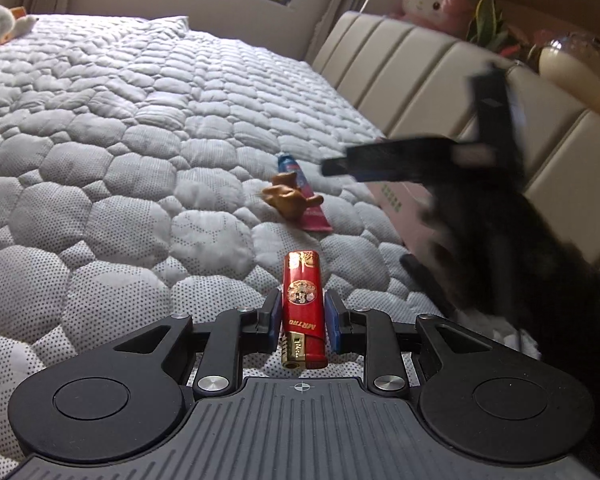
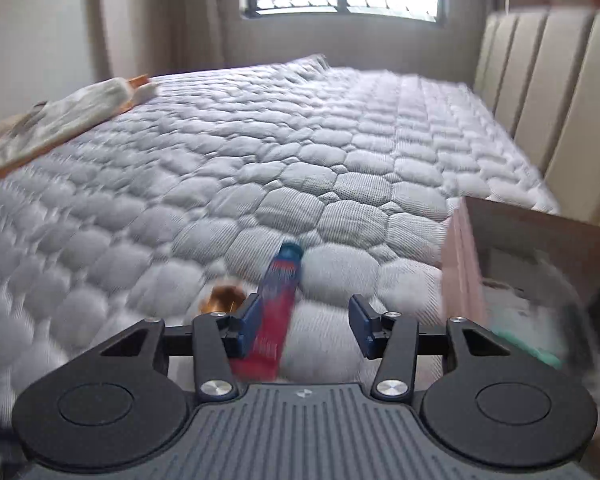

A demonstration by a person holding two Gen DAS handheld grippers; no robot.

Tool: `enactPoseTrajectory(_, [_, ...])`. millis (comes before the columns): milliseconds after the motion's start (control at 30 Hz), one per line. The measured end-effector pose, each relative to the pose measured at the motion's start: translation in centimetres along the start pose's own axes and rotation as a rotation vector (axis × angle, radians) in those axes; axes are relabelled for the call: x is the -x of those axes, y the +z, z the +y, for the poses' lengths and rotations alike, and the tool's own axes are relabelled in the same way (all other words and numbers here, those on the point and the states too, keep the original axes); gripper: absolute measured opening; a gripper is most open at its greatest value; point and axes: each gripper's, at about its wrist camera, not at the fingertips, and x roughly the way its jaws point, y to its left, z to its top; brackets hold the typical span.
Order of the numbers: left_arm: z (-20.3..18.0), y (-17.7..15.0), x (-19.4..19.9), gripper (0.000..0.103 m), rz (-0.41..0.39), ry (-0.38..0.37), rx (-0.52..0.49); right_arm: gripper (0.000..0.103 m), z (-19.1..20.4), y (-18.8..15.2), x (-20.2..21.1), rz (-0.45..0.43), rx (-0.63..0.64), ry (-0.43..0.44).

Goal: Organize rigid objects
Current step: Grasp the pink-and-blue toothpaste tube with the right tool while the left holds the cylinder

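Observation:
My left gripper (image 1: 302, 305) is shut on a red lighter (image 1: 302, 300), held upright just above the grey quilted bed (image 1: 120, 184). Further out lie a small brown animal figurine (image 1: 286, 197) and a red and blue tube (image 1: 306, 196). My right gripper (image 2: 302, 322) is open and empty, hovering over that tube (image 2: 276, 312), which lies by its left finger; the figurine (image 2: 224, 298) peeks out to the left. In the left wrist view the right gripper (image 1: 400, 160) shows blurred at the right. A pink box (image 2: 500, 264) stands open to the right.
A beige padded headboard (image 1: 440, 76) runs along the bed's right side. A pink plush toy (image 1: 432, 2), a plant and a lamp sit behind it. A white and orange plush (image 2: 68, 120) lies at the bed's far left. A window is at the back.

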Motion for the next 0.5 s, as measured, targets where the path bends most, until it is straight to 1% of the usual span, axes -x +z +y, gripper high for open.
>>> enactPoseTrajectory(100, [0.7, -0.1, 0.0, 0.026, 0.005, -0.026, 0.008, 0.043, -0.6, 1.8, -3.2, 0.042, -0.073, 0.025])
enactPoseTrajectory(200, [1.3, -0.2, -0.3, 0.026, 0.011, -0.041, 0.023, 0.042, -0.2, 2.4, -5.6, 0.078, -0.092, 0.031])
enactPoseTrajectory(233, [1.5, -0.3, -0.3, 0.026, 0.010, -0.045, 0.030, 0.040, 0.1, 2.4, -6.3, 0.093, -0.092, 0.023])
enactPoseTrajectory(267, [1.7, -0.3, -0.3, 0.026, 0.010, -0.048, 0.036, 0.035, 0.2, 2.3, -6.9, 0.108, -0.091, 0.017])
enactPoseTrajectory(300, [1.8, -0.3, -0.3, 0.026, 0.010, -0.050, 0.040, 0.034, 0.4, 2.2, -7.2, 0.117, -0.091, 0.025])
enactPoseTrajectory(367, [1.9, -0.4, -0.4, 0.026, 0.011, -0.054, 0.045, 0.028, 0.8, 1.9, -7.4, 0.134, -0.085, 0.050])
enactPoseTrajectory(500, [1.3, -0.7, -0.3, 0.026, 0.026, -0.074, 0.052, 0.027, 1.3, 1.6, -6.6, 0.137, -0.050, 0.062])
